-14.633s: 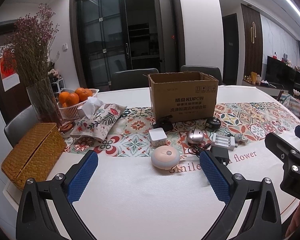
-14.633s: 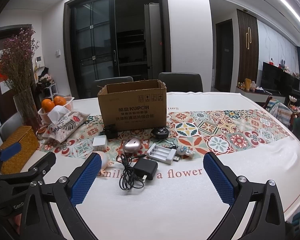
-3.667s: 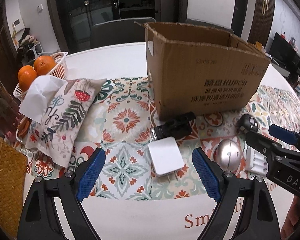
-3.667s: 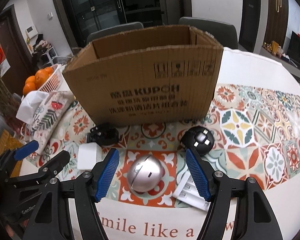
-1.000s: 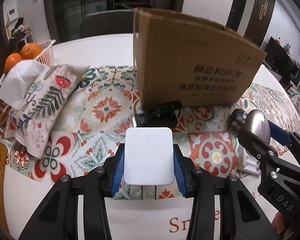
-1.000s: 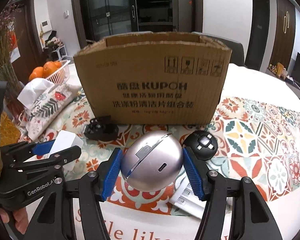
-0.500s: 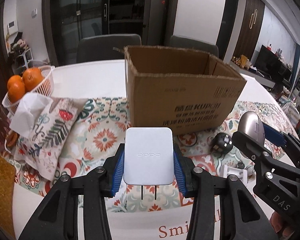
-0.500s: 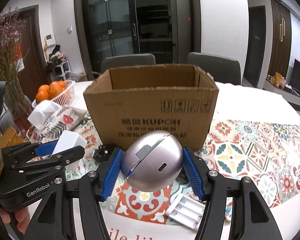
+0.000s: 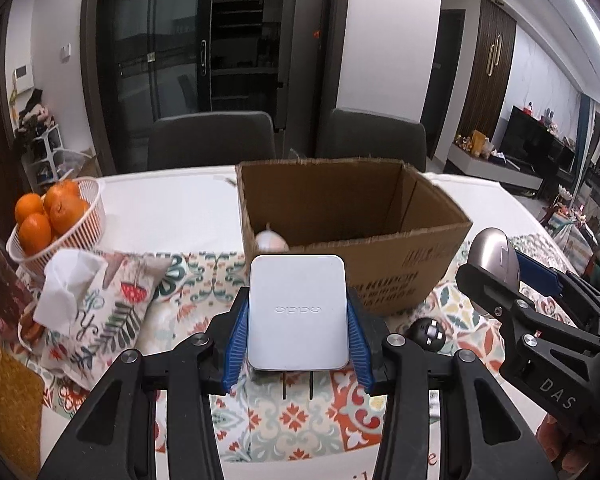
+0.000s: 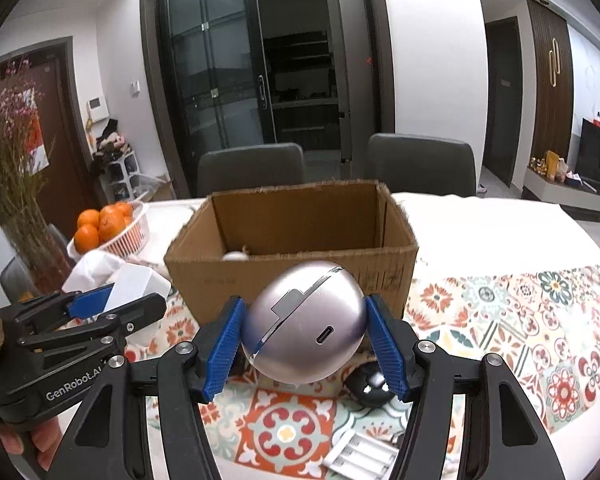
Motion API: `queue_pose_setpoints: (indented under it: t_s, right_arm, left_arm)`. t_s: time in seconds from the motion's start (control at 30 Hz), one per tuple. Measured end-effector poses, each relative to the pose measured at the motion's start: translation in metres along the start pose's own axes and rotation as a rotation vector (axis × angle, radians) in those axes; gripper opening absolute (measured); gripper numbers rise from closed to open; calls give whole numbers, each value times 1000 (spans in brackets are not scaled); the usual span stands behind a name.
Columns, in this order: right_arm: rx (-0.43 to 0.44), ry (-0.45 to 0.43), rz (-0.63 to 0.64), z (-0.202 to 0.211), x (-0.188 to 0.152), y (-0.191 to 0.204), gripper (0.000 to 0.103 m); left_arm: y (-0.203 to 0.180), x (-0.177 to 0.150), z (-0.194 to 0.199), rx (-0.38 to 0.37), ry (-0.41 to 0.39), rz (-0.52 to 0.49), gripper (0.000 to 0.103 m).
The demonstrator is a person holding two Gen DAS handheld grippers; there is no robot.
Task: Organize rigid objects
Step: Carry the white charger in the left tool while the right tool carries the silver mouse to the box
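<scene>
My left gripper (image 9: 298, 332) is shut on a white OPPO charger (image 9: 298, 312), held above the table just in front of the open cardboard box (image 9: 380, 248). My right gripper (image 10: 304, 340) is shut on a silver egg-shaped case (image 10: 304, 326), also held up before the box (image 10: 292, 276). A pale round object (image 9: 270, 240) lies inside the box at its near left corner. A black ball-like gadget (image 9: 427, 333) and a white battery charger (image 10: 360, 456) lie on the patterned runner.
A white basket of oranges (image 9: 50, 216) and a floral tissue pouch (image 9: 96, 308) sit at the left. A wicker box (image 9: 4, 392) is at the near left edge. Two grey chairs (image 9: 212, 140) stand behind the table.
Both grippers have risen with their objects and come closer to the box, so its open top and inside now show. The grips are unchanged.
</scene>
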State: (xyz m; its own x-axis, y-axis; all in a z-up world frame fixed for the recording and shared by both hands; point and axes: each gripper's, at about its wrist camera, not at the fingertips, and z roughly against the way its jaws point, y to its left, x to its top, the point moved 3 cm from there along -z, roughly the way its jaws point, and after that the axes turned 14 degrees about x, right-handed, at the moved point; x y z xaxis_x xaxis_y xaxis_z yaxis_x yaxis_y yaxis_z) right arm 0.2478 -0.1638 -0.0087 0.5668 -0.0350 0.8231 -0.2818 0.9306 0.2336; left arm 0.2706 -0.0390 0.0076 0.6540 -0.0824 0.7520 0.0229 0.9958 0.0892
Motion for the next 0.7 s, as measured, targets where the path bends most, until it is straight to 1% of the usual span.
queue_pose_setpoints:
  t_s: [0.17,0.43,0.7]
  right_arm:
    - [1,-29,0,3,17,-2,62]
    - [-3,-45,-3,-2,42,-8,62]
    - [1,-21,1,-15,60,-16,62]
  left_arm:
    - [-1,18,3,-4,-28,-5,44]
    - [-6,44,2,11,-60,-34,44]
    - [-7,66,-13,20,-60,-55,44]
